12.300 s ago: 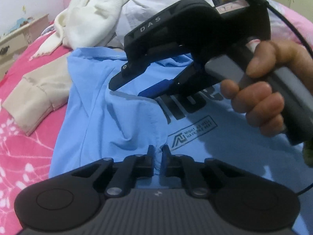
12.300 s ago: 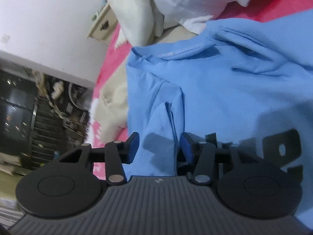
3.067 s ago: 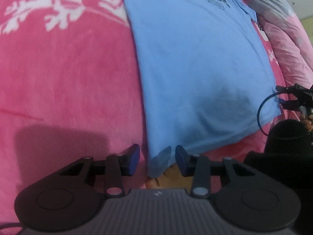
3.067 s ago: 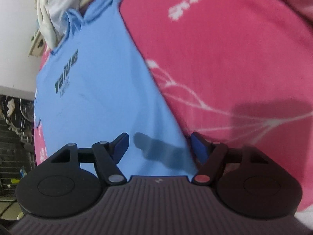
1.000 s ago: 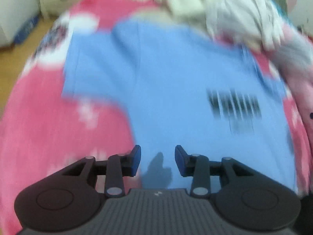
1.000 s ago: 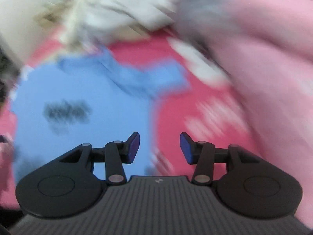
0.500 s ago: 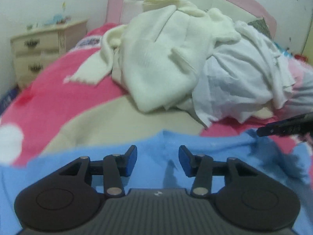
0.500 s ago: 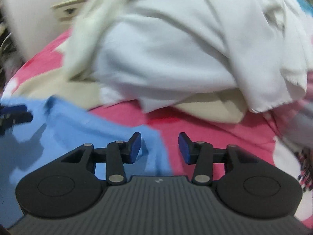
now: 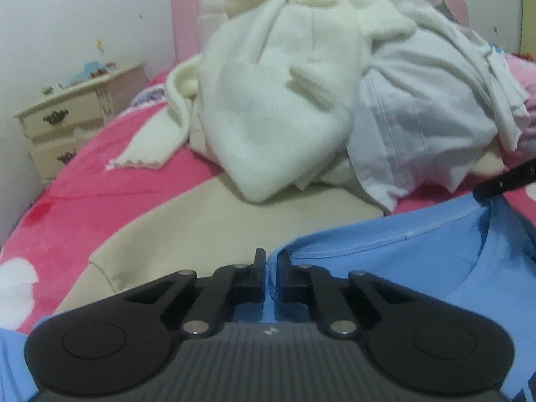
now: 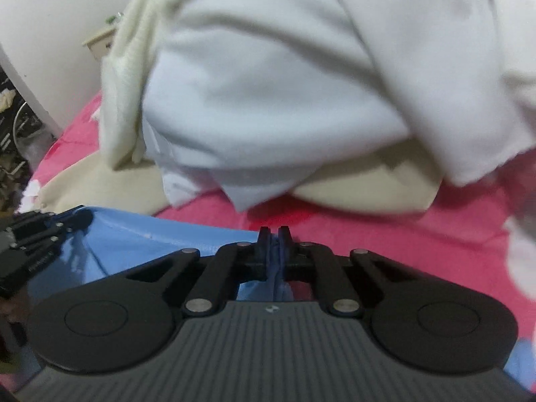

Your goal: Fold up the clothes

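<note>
A light blue T-shirt (image 9: pixel 395 254) lies on the pink bed, its top hem toward the headboard. My left gripper (image 9: pixel 272 258) is shut on the shirt's left shoulder corner, blue fabric pinched between the jaws. In the right wrist view my right gripper (image 10: pixel 274 234) is shut on the blue T-shirt (image 10: pixel 160 234) at its other shoulder corner, cloth bunched between the fingers. The tip of the right gripper shows at the right edge of the left wrist view, and the left gripper (image 10: pixel 37 234) shows at the left of the right wrist view.
A heap of cream and white clothes (image 9: pixel 301 100) is piled against the pink headboard (image 9: pixel 187 10) just beyond the shirt. A beige garment (image 9: pixel 207 221) lies flat beside the shirt. A cream nightstand (image 9: pixel 67 124) stands at the left. The pink blanket (image 10: pixel 418 234) lies underneath.
Both grippers went from open to shut on the shirt's top corners. They moved forward toward the clothes heap, and the shirt's hem is pulled taut between them.
</note>
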Demonstrator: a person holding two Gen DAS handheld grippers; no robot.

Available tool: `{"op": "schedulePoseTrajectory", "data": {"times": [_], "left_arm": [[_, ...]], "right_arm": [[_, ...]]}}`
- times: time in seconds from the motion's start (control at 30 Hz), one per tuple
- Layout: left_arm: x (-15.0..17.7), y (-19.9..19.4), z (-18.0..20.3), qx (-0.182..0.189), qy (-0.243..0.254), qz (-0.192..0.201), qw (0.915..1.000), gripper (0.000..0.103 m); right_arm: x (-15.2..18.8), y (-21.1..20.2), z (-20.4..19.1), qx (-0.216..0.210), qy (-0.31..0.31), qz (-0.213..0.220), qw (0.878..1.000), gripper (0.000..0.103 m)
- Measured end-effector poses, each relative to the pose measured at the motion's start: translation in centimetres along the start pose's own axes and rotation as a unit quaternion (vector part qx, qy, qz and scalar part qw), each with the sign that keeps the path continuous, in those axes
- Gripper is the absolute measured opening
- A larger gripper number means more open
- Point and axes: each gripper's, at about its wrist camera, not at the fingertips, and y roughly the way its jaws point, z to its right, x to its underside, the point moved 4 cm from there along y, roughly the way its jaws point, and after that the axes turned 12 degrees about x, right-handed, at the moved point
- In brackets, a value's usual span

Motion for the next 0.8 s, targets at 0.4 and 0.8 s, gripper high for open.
{"op": "schedulePoseTrajectory", "data": {"times": [0.4, 0.8], "left_arm": [[0.0, 0.3, -0.8, 0.003, -0.03, 0.019, 0.9994, 0.057], [-0.7, -4.3, -4.2, 0.01, -0.112, 0.054, 0.9922, 0.06]], "right_arm": [[1.9, 0.1, 0.7, 0.064, -0.036, 0.107, 0.992, 0.032], [2.0, -6.8, -2.1, -0.031, -0.101, 0.146, 0.984, 0.046]]}}
